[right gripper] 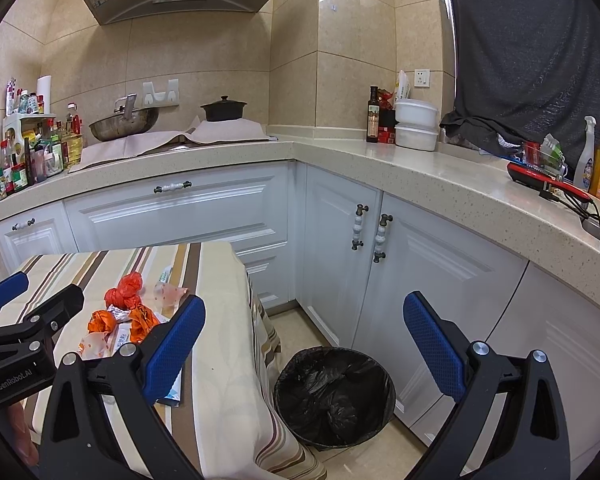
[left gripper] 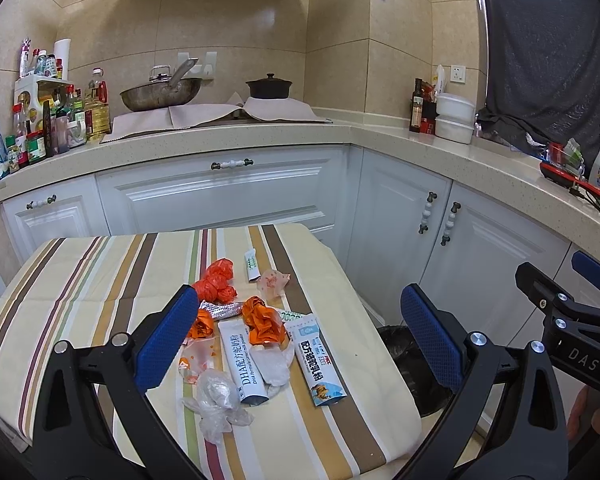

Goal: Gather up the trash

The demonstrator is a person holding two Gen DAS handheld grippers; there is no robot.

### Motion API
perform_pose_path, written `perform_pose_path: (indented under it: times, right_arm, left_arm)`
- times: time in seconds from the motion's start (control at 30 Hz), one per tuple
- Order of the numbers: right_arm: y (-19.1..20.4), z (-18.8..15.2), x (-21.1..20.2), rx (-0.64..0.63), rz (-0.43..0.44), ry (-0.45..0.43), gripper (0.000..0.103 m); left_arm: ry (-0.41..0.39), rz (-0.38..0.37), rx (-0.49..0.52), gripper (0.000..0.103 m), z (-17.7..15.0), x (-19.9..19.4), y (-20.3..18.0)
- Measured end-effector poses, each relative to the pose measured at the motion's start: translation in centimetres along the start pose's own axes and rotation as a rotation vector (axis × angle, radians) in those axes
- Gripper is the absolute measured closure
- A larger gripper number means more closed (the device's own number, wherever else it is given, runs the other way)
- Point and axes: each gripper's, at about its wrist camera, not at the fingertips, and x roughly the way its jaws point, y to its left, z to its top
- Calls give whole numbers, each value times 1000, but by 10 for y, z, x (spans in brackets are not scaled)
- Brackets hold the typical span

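Observation:
Trash lies on a striped tablecloth: crumpled orange bags, a white DHA milk-powder sachet, a blue-and-white sachet, clear plastic wrap, a foil strip and a small green-print sachet. My left gripper is open and empty above this pile. My right gripper is open and empty, above the black-lined trash bin on the floor right of the table. The orange bags also show in the right wrist view.
White cabinets and an L-shaped counter stand behind the table. On the counter are a wok, a black pot, several bottles and white containers. The bin's edge shows in the left wrist view.

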Motion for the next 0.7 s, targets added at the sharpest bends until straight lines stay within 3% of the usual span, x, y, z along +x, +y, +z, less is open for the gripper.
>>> perform_pose_path:
  times: [0.7]
  right_arm:
    - [0, -1, 0, 1, -1, -1, 6]
  left_arm:
    - [2, -1, 1, 4, -1, 0, -1]
